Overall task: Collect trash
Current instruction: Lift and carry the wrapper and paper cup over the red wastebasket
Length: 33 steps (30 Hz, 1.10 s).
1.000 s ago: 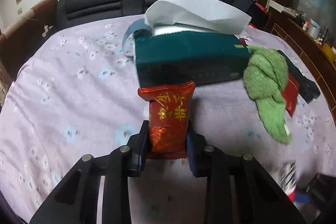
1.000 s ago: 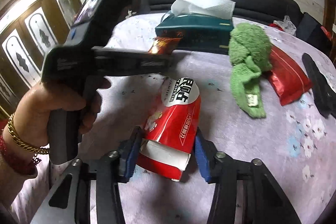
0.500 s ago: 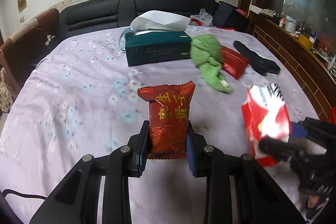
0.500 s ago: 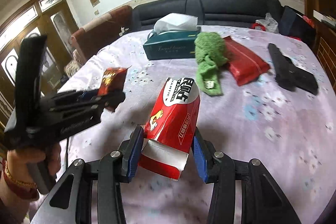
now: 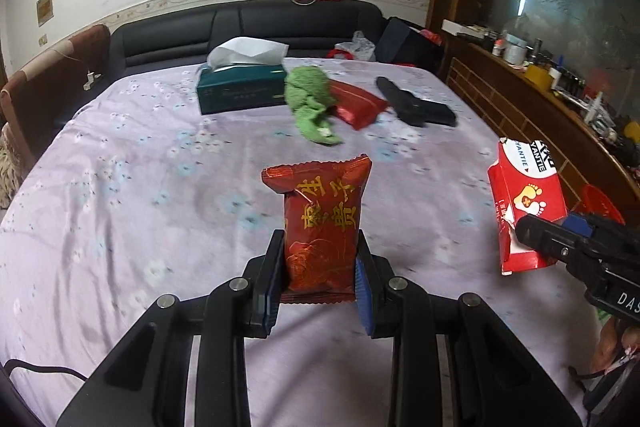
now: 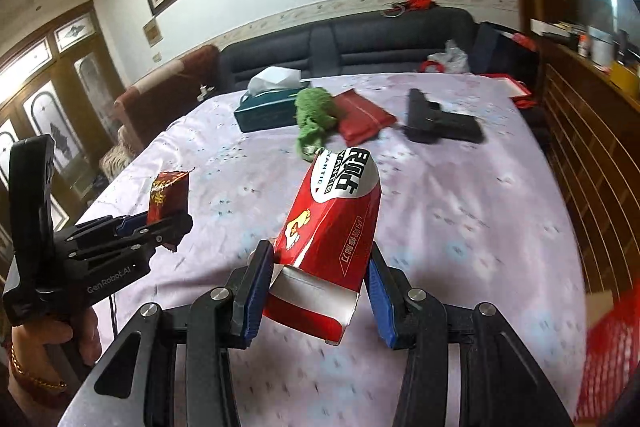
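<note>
Held up over the table (image 5: pixel 120 211), well clear of the cloth: 2 pieces of trash, 1 per gripper. Left gripper (image 5: pixel 320 281) clamped narrow on a red packet (image 5: pixel 322 223), gripped at its lower half, long axis running forward along the fingers, crimped top edge pointing away from the tool. Right gripper (image 6: pixel 318 285) closed on a torn red box (image 6: pixel 334 223), pinched near its open, ripped end, long axis also forward but leaning left, printed end pointing up and away toward the far side of the table.

Seen low at the right edge of both views: a red mesh basket (image 6: pixel 608 355), off the table's right side, below cloth level, blurred. Probably the bin, though not certain. Lay right of and beneath the right gripper, so nearer that hand by far; left gripper farther, on the other side of the right one. Judged next: swing right and down, box first, packet after.

Left lying at the far end, untouched: tissue box (image 5: pixel 242 87), green cloth (image 5: pixel 314 107), red pouch (image 5: pixel 358 103), black object (image 5: pixel 416 107).
</note>
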Tool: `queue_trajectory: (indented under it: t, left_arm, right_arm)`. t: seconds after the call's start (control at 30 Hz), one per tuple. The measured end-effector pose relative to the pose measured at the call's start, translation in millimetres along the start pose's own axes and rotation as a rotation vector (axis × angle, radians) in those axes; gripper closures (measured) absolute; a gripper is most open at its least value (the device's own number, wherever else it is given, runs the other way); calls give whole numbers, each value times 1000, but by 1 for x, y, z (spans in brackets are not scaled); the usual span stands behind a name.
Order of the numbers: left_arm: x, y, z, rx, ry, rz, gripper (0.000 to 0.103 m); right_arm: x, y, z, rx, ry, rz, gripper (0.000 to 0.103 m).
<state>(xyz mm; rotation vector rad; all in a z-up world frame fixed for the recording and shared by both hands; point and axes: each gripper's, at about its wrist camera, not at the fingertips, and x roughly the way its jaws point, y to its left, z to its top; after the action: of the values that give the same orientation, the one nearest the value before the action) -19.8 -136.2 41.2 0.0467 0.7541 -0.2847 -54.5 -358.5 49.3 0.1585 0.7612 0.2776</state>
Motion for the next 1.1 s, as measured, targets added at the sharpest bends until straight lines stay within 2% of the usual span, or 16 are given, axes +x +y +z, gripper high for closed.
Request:
queue_trajectory:
  t: [0.2,0.4,1.1]
  left_arm:
    - [-15,-30,-7,45,-6,-28,74]
    - [-30,-51,-5,74,-27,-57,74]
    - [-42,-83,-2,120,-50,-95,74]
  right_arm:
    - [-48,-12,-23,16,-61,-53,54]
    - [-76,-23,-36,42,-94,-72,54]
    - [-103,-49,-47,92,-133,-108,54]
